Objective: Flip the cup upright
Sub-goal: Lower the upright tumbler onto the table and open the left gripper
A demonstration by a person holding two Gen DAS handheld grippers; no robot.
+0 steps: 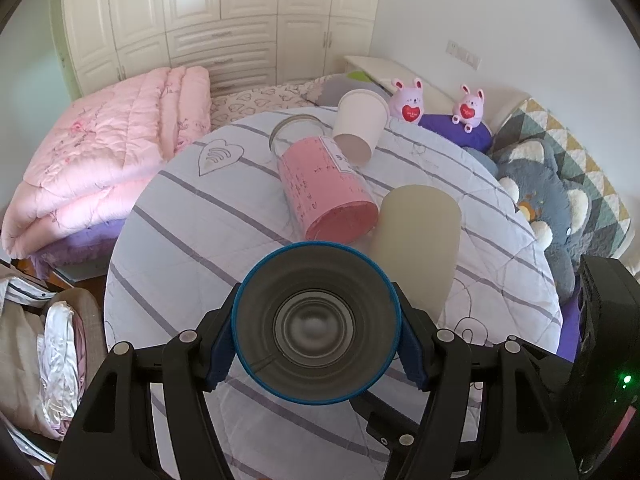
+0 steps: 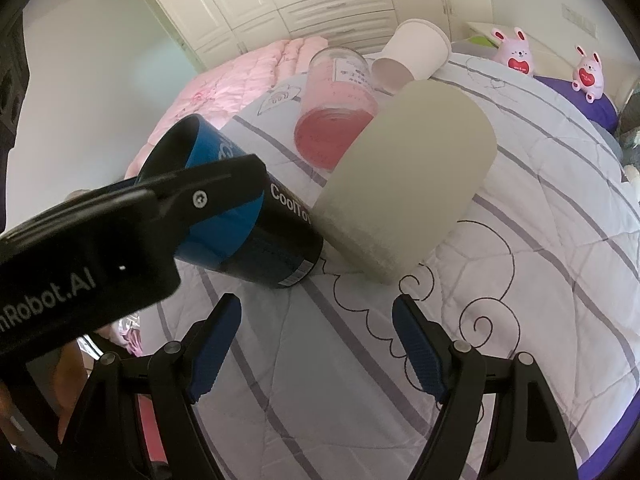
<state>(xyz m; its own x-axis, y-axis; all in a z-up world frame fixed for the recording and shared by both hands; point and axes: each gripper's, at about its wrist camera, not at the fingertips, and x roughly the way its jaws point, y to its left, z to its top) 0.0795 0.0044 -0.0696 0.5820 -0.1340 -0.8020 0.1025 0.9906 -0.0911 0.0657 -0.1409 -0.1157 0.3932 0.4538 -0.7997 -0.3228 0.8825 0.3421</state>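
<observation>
My left gripper (image 1: 316,336) is shut on a blue and black cup (image 1: 316,330), its open mouth facing the camera. In the right wrist view the same cup (image 2: 248,216) is tilted, its base on the round table's quilted cover (image 2: 520,240), with the left gripper's finger (image 2: 216,192) across it. My right gripper (image 2: 316,344) is open and empty just in front of the cup. A beige cup (image 2: 404,188) lies on its side beside it, also in the left wrist view (image 1: 416,240).
A pink glass cup (image 1: 324,184) and a white paper cup (image 1: 360,124) lie on their sides further back. A folded pink duvet (image 1: 108,156) lies left, plush toys (image 1: 408,100) and cushions right. The table edge (image 1: 116,248) drops off on the left.
</observation>
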